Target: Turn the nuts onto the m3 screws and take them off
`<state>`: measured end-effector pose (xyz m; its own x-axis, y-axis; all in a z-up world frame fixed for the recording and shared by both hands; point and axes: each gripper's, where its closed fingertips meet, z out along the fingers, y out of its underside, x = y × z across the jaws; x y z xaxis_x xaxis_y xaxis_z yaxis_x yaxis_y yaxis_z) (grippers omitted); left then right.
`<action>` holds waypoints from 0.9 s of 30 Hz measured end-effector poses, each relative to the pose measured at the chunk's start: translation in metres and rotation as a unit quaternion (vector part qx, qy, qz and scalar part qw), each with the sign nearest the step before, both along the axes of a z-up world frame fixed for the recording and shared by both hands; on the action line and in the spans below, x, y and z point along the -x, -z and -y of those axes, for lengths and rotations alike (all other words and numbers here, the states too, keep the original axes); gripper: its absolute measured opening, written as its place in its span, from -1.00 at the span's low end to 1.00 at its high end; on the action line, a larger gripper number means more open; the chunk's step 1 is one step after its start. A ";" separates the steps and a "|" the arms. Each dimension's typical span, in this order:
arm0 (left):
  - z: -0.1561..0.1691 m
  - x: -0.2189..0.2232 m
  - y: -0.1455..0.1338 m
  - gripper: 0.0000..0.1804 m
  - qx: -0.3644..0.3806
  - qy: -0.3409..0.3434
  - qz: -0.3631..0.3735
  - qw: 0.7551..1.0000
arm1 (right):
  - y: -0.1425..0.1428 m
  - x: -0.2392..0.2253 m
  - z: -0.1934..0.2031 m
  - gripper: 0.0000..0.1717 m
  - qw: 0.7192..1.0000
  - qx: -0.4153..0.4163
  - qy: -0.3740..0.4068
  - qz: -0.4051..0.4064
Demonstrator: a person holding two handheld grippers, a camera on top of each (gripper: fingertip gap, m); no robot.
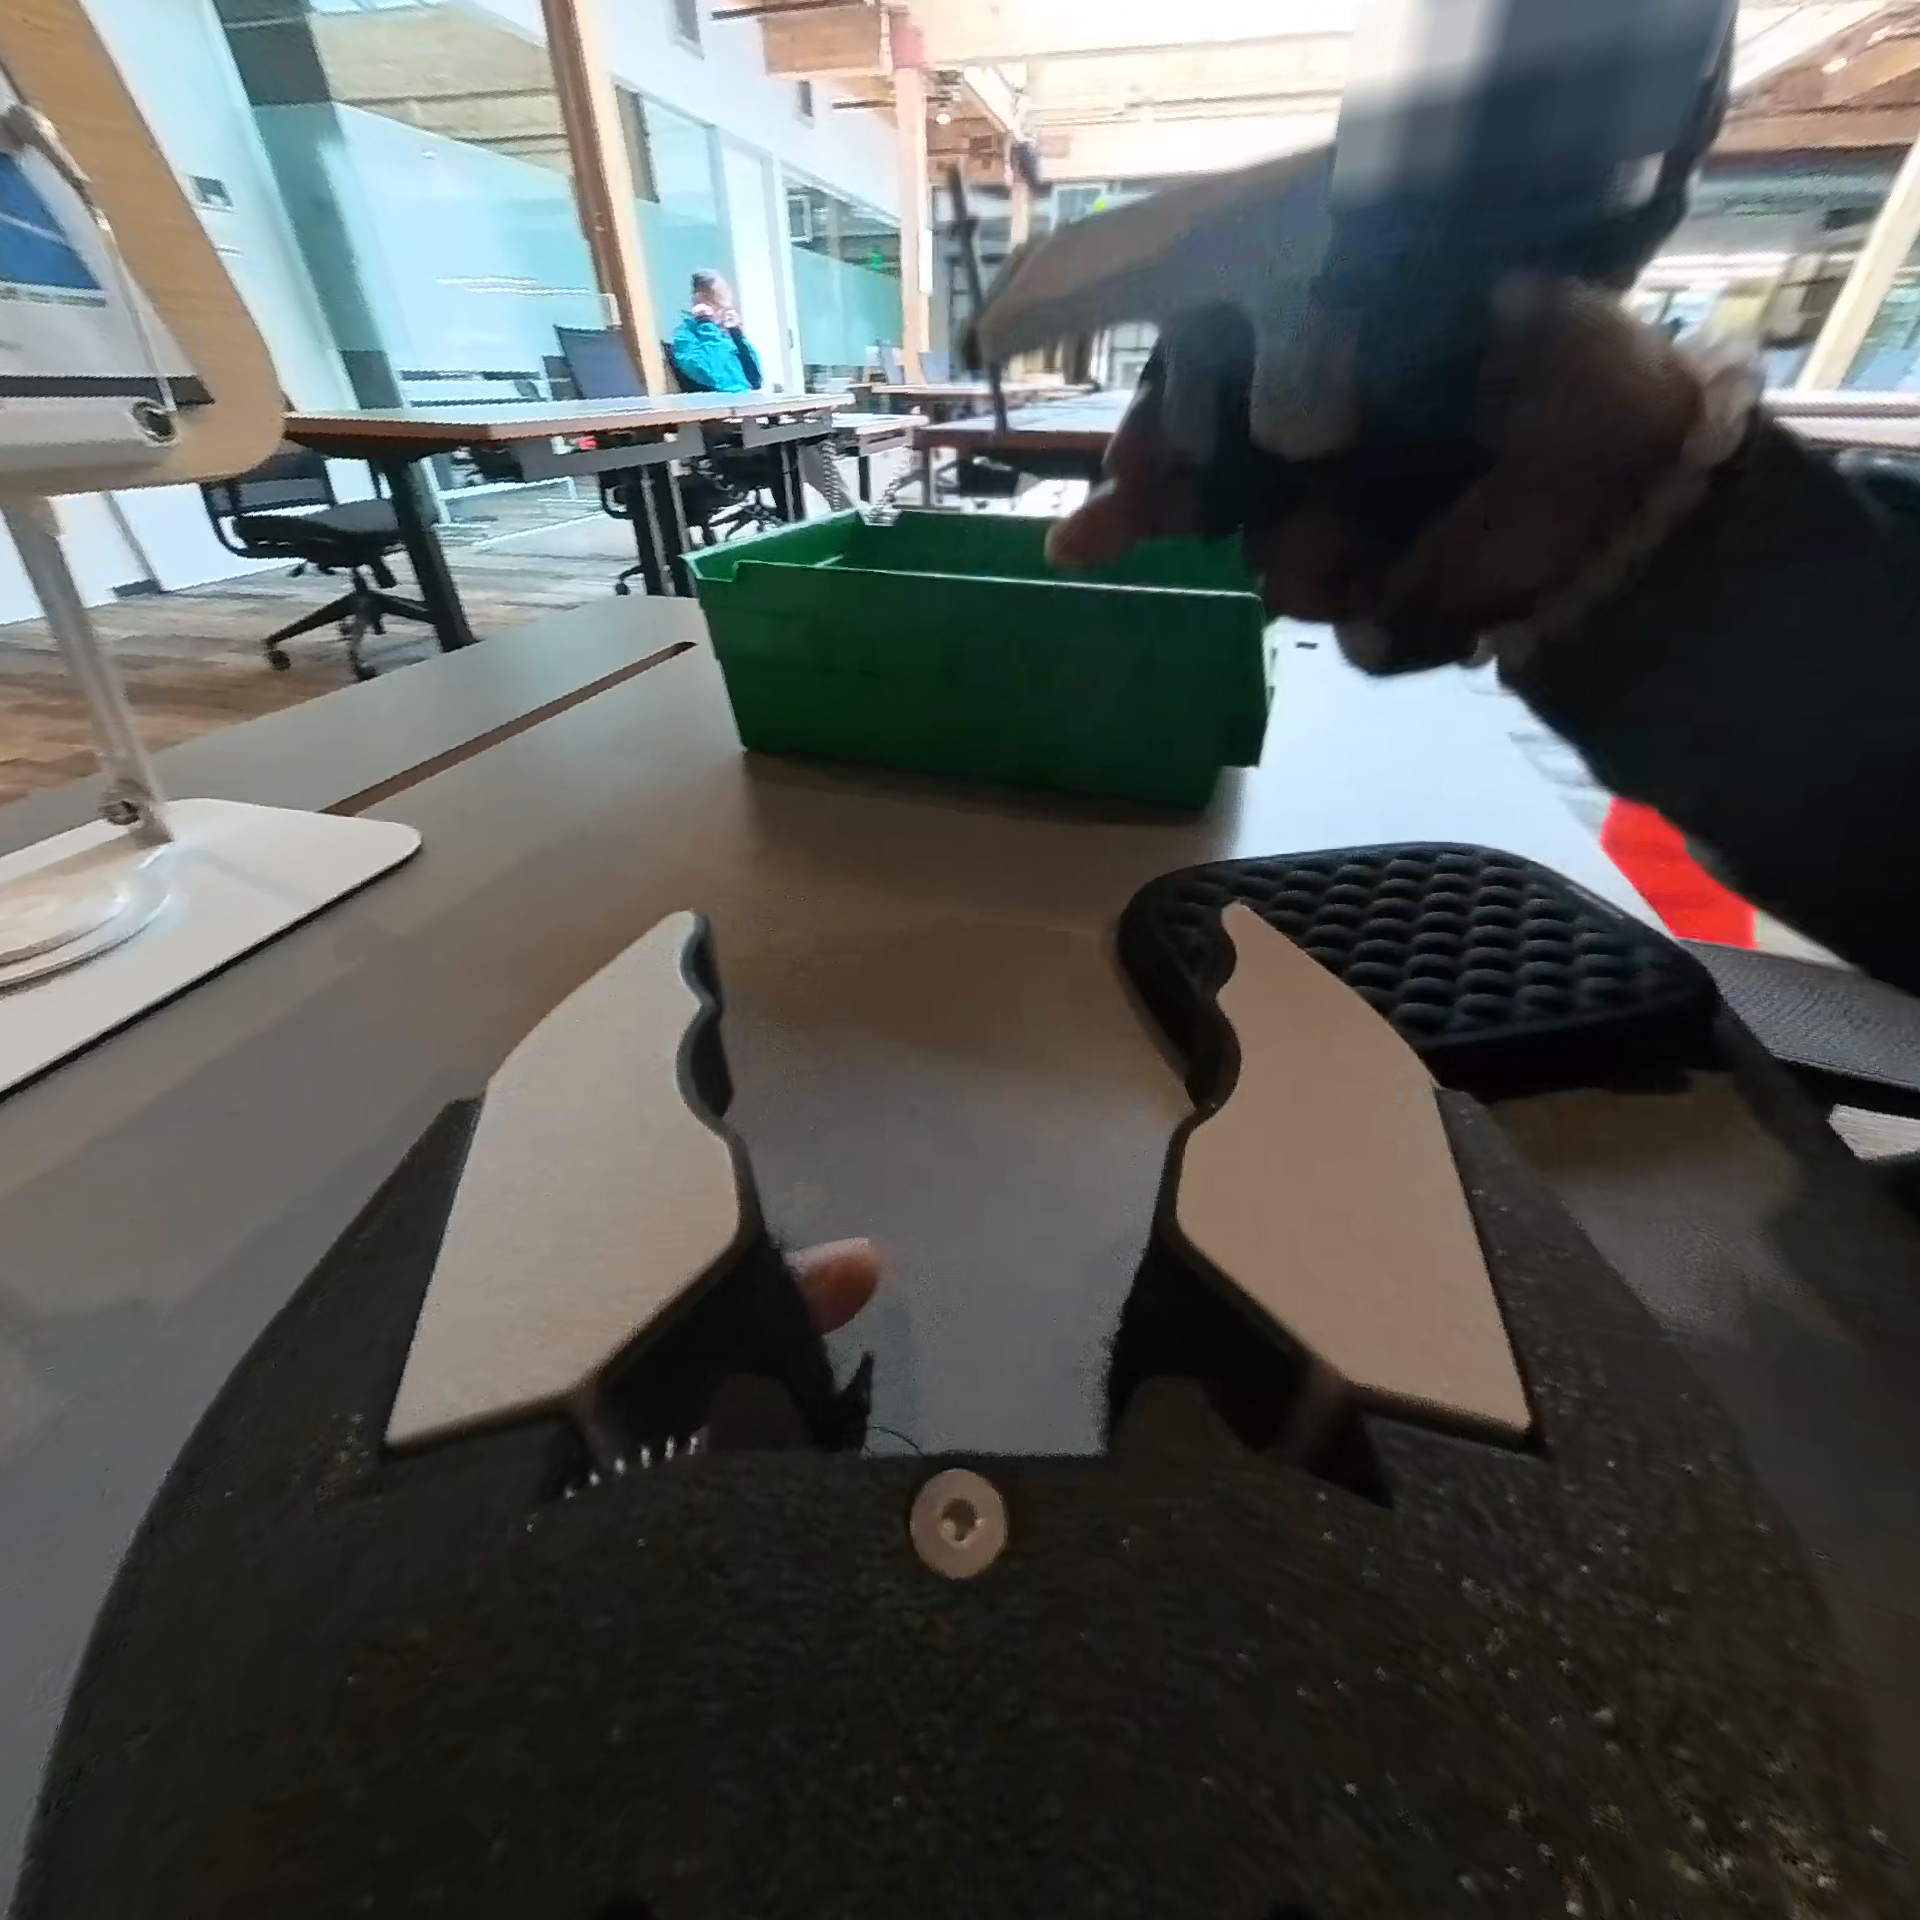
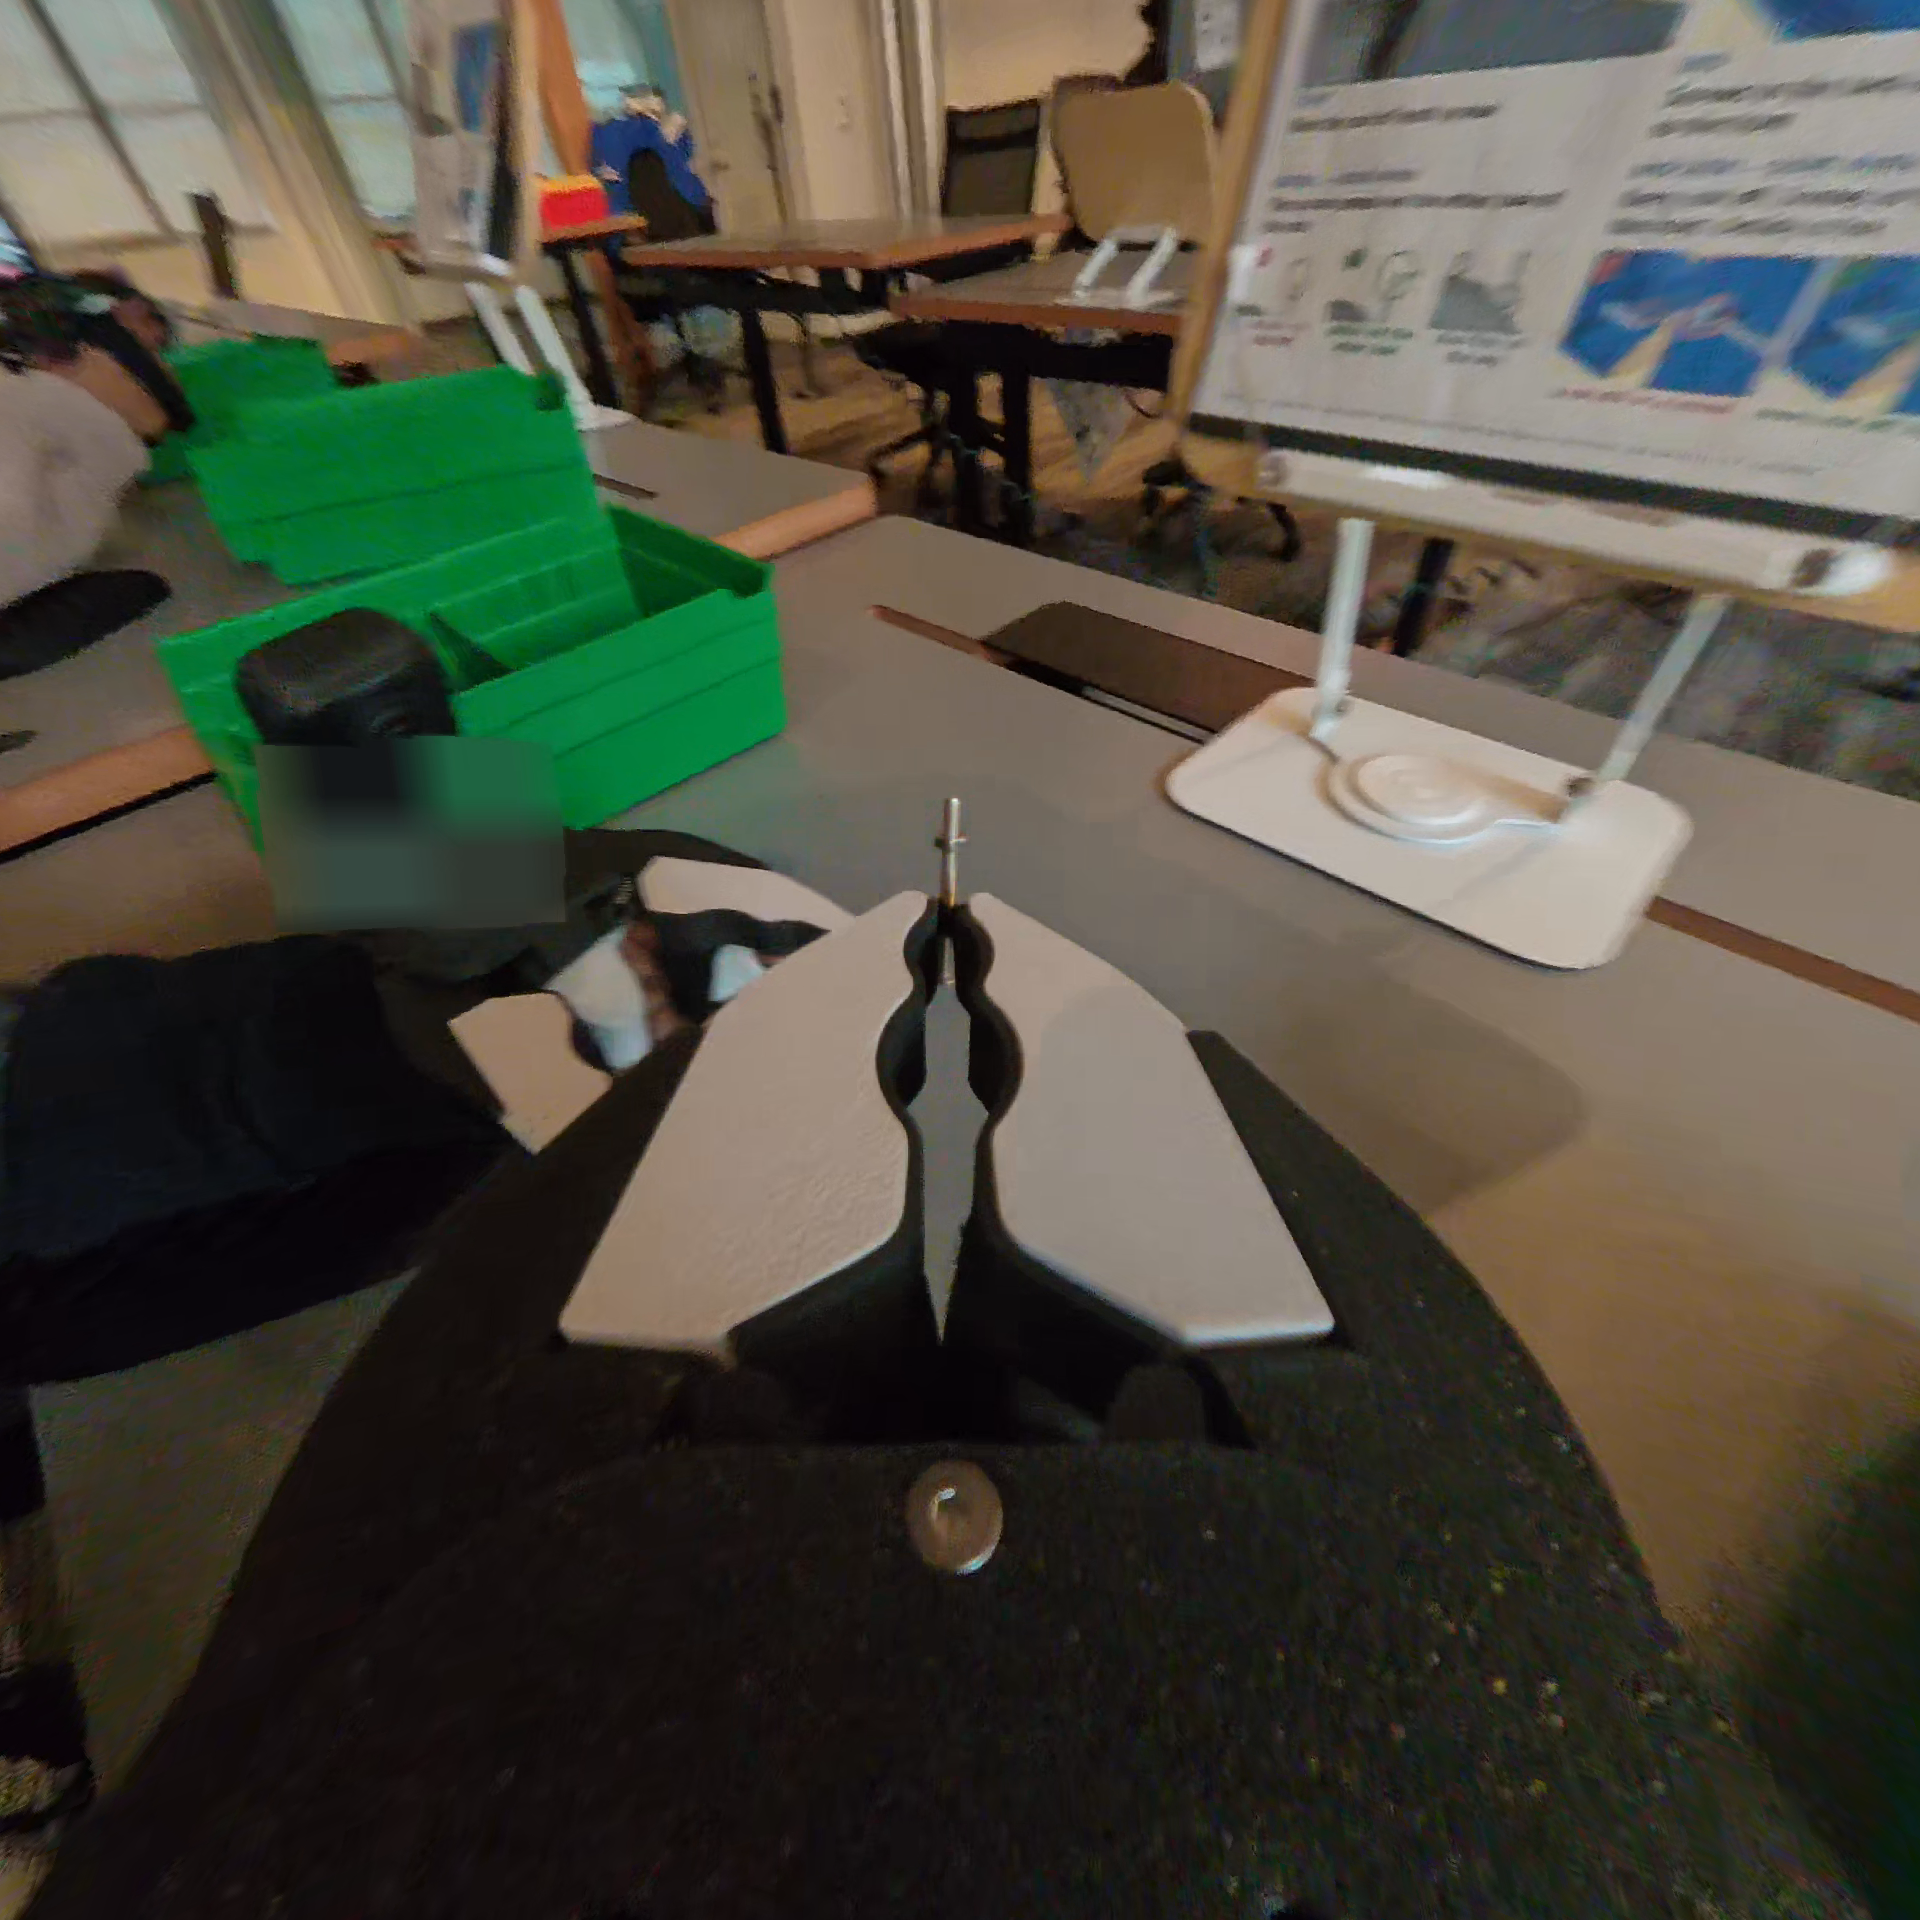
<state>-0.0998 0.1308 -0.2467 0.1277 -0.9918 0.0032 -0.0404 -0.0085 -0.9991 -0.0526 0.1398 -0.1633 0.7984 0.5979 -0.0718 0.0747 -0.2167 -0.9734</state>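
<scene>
One screw [image 2: 951, 868] stands upright in the right gripper [image 2: 949, 909], pinched at its lower end between the two fingertips, with its shaft rising clear above them. One small nut [image 2: 953, 840] sits partway up the shaft, below the top. The gripper's fingers [image 2: 1081, 1122] are pressed together on the screw, above the grey table [image 2: 1039, 790].

Left gripper [image 1: 961, 977]: its two fingers [image 1: 582, 1174] are spread wide, with only bare tabletop showing between them. A black honeycomb-patterned pad [image 1: 1455, 956] lies just behind its right fingertip.

Two green bins show in the right wrist view: one [image 2: 644, 675] near the table's far left edge, another [image 2: 405, 468] farther back. A white stand base [image 2: 1455, 831] rests at the table's far right, carrying a poster board [image 2: 1558, 260] cut off at the top.

From the left wrist view, a hand [image 1: 1403, 468] gripping something dark is blurred, and hides part of a bin [image 1: 987, 665]. A blurred patch covers part of the left gripper in the right wrist view. Whether the bins hold more screws or nuts cannot be made out.
</scene>
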 end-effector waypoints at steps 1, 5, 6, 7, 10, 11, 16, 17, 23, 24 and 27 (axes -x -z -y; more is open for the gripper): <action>-0.002 0.001 -0.001 -0.02 -0.001 -0.006 0.001 1.000 | -0.007 -0.018 -0.003 -0.99 1.000 0.007 0.020 0.017; -0.008 0.003 -0.008 0.03 -0.005 -0.033 0.026 0.999 | -0.019 -0.113 -0.017 -0.99 0.983 0.076 0.123 0.113; -0.009 0.004 -0.011 0.04 -0.005 -0.036 0.035 0.999 | -0.021 -0.137 -0.020 -0.99 0.976 0.095 0.148 0.127; -0.009 0.005 -0.014 0.03 -0.006 -0.037 0.044 0.998 | -0.021 -0.159 -0.021 -0.99 0.969 0.118 0.164 0.140; -0.010 0.009 -0.026 0.05 -0.003 -0.041 0.078 0.996 | -0.010 -0.217 -0.022 -0.98 0.943 0.185 0.212 0.176; -0.011 0.011 -0.029 0.06 0.000 -0.042 0.086 0.995 | -0.002 -0.231 -0.020 -0.98 0.934 0.215 0.215 0.186; -0.013 0.016 -0.034 0.04 0.005 -0.045 0.102 0.994 | 0.047 -0.288 -0.025 -0.99 0.890 0.327 0.243 0.204; -0.013 0.016 -0.034 0.04 0.002 -0.045 0.099 0.994 | 0.059 -0.296 -0.025 -0.99 0.881 0.351 0.241 0.207; -0.014 0.016 -0.031 0.05 -0.017 -0.048 0.087 0.995 | 0.123 -0.335 -0.029 -0.98 0.815 0.472 0.253 0.221; -0.014 0.016 -0.031 0.05 -0.018 -0.048 0.087 0.995 | 0.130 -0.340 -0.031 -0.98 0.808 0.482 0.258 0.222; -0.016 0.017 -0.031 0.04 -0.016 -0.050 0.090 0.995 | 0.145 -0.347 -0.036 -0.98 0.793 0.502 0.264 0.222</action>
